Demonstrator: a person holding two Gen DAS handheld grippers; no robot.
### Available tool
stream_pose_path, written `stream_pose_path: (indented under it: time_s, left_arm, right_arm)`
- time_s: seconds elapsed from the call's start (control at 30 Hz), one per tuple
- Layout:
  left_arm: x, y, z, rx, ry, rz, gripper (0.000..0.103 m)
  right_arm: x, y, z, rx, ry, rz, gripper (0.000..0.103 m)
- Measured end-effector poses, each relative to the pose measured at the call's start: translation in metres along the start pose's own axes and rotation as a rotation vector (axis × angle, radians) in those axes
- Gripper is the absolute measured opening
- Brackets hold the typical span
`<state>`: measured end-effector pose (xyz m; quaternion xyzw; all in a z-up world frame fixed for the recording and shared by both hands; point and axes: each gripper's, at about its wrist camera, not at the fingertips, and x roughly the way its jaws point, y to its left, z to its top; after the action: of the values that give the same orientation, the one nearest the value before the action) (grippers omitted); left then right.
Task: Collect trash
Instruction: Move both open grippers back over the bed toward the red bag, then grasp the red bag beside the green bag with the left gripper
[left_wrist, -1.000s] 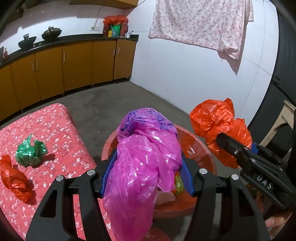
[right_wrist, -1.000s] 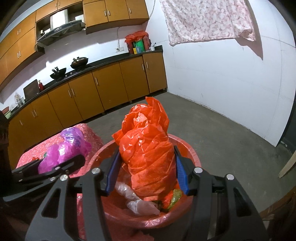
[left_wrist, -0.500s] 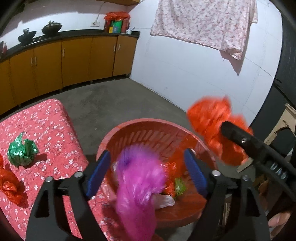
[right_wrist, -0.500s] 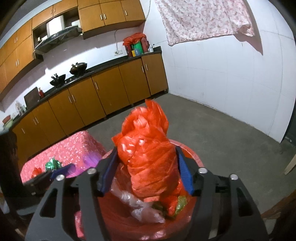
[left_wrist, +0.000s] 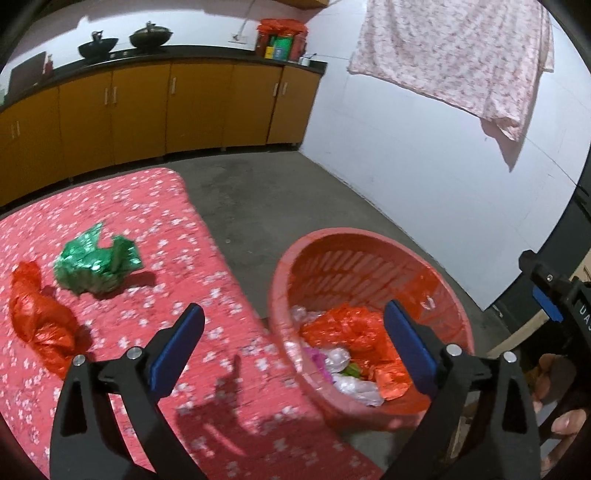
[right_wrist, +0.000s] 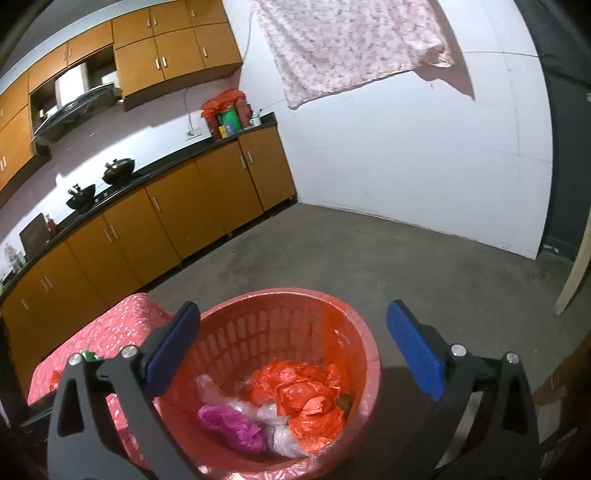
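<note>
- Since a second ago both bags have dropped: the pink bag (right_wrist: 231, 426) and orange bag (right_wrist: 308, 397) now lie in the red basket (right_wrist: 364, 345).
- Left gripper (left_wrist: 291, 343) and right gripper (right_wrist: 291, 349) gape wide, holding nothing.
- Remaining: green bag (left_wrist: 94, 264) and an orange bag on the table (left_wrist: 40, 321), ahead-left of the left fingers, well apart.

Basket (left_wrist: 334, 243): near rim blurred in the left wrist view, near wall cut by the bottom edge in the right wrist view. Pink bag (left_wrist: 317, 360): mostly hidden under the orange bag (left_wrist: 347, 328) in the left view. Clear bags (right_wrist: 236, 402): partly buried, count unclear. Green bag (right_wrist: 88, 355): only a sliver past the left finger in the right view. Right gripper (left_wrist: 550, 295): cut off at the left view's right edge. Tablecloth (left_wrist: 229, 417): near part smeared. Counter tins (right_wrist: 227, 123): labels unreadable.
</note>
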<state>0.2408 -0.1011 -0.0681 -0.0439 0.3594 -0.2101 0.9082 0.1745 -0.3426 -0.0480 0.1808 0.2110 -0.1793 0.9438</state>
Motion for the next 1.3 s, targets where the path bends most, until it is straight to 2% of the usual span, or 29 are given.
stream_pose_path:
  time_s: [0.27, 0.4, 0.53, 0.63, 0.83, 0.97, 1.1, 1.17, 1.3]
  left_arm:
    - [-0.018, 0.027, -0.006, -0.024, -0.013, 0.092, 0.097]
    - [-0.038, 0.055, -0.007, -0.025, -0.045, 0.267, 0.097]
    - [-0.060, 0.098, -0.005, -0.095, -0.109, 0.430, 0.097]
    - [-0.062, 0.125, 0.001, -0.153, -0.109, 0.507, 0.097]
    - [-0.037, 0.160, 0.009, -0.214, -0.035, 0.548, 0.097]
    - [-0.022, 0.169, 0.004, -0.241, 0.026, 0.540, 0.096]
    - [-0.018, 0.174, -0.006, -0.282, 0.034, 0.481, 0.087]
    - [-0.018, 0.175, -0.008, -0.284, 0.029, 0.446, 0.076]
    - [-0.020, 0.175, -0.011, -0.305, 0.043, 0.378, 0.073]
  right_arm:
    - [0.003, 0.015, -0.006, -0.045, 0.032, 0.023, 0.099]
    - [0.004, 0.022, -0.010, -0.059, 0.047, 0.035, 0.099]
    - [0.007, 0.028, -0.014, -0.063, 0.063, 0.045, 0.099]
    - [0.009, 0.037, -0.020, -0.075, 0.080, 0.059, 0.099]
    - [0.011, 0.059, -0.027, -0.140, 0.100, 0.084, 0.099]
    - [0.011, 0.072, -0.028, -0.186, 0.101, 0.097, 0.099]
    - [0.013, 0.081, -0.028, -0.194, 0.108, 0.117, 0.099]
    - [0.014, 0.089, -0.029, -0.203, 0.115, 0.132, 0.099]
    - [0.014, 0.106, -0.033, -0.231, 0.128, 0.167, 0.099]
